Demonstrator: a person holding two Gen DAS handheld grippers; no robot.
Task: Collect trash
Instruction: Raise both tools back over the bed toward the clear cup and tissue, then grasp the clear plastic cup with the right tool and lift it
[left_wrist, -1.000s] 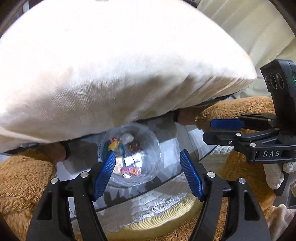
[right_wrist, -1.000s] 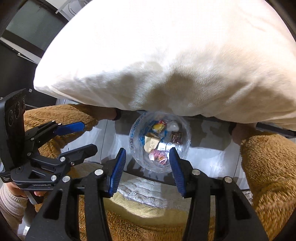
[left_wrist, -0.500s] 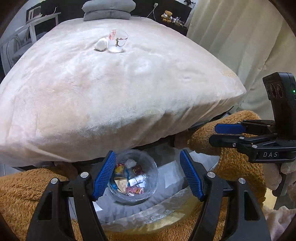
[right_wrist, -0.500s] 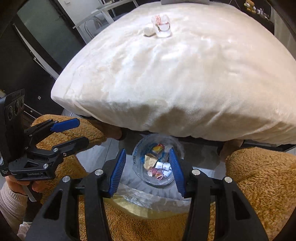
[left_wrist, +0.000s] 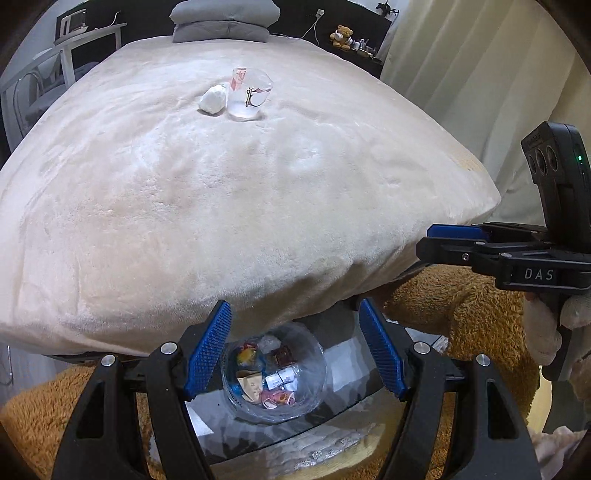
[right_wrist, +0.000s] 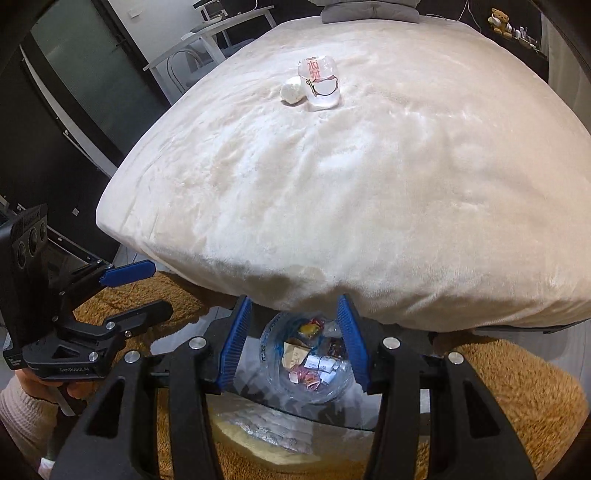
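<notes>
Two trash pieces (left_wrist: 236, 99) on bed (left_wrist: 221, 192), beyond hand-held grippers (left_wrist: 295, 354)

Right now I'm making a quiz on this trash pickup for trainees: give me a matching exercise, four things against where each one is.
Things:
1. clear plastic cup
2. crumpled white tissue
3. glass bowl of wrappers
4. teddy bear

Places:
A. on the dark shelf at the back of the room
B. below the near edge of the blanket, seen between the open fingers of the left gripper
C. on the cream blanket, printed with red characters
D. on the blanket, touching the cup's left side

Pairs: 1-C, 2-D, 3-B, 4-A
</notes>
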